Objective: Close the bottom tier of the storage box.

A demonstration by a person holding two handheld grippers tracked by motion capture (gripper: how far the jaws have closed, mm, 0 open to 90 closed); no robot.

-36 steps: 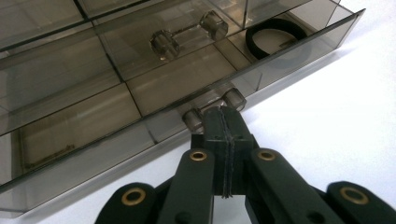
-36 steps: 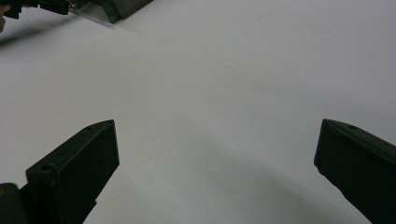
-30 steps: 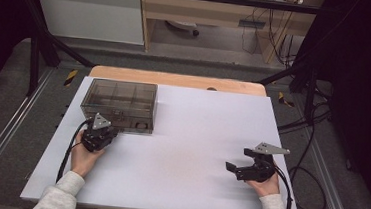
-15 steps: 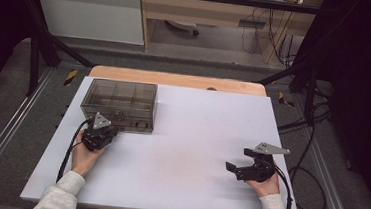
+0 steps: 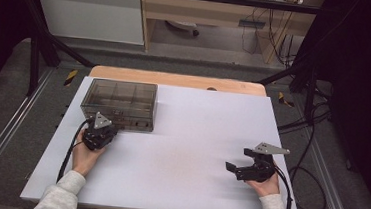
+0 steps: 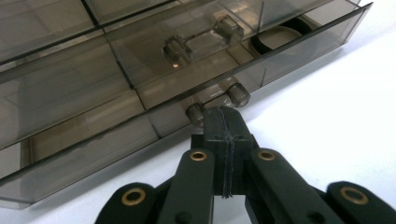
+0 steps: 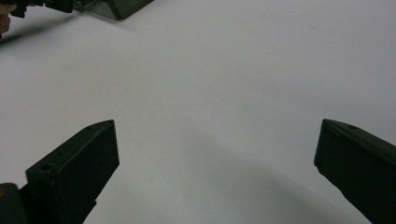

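Note:
A smoky clear plastic drawer box [image 5: 119, 97] stands at the back left of the white table. My left gripper [image 5: 103, 129] lies right at its front, and its jaws are pressed together. In the left gripper view the tips of the left gripper [image 6: 220, 113] meet the thin bar handle [image 6: 236, 94] of the lower drawer [image 6: 116, 140]; I cannot tell whether the bar is pinched. That drawer stands slightly out, and a dark ring [image 6: 275, 39] lies inside it. My right gripper [image 5: 237, 161] rests at the front right, wide open. In its own view, nothing but bare table lies between the jaws of the right gripper [image 7: 215, 158].
The white table top [image 5: 196, 135] stretches bare between the two hands. A wooden edge [image 5: 175, 78] runs behind it. Metal rails and cables lie on the floor to both sides. The box's upper drawer handle [image 6: 201, 37] is just above the lower one.

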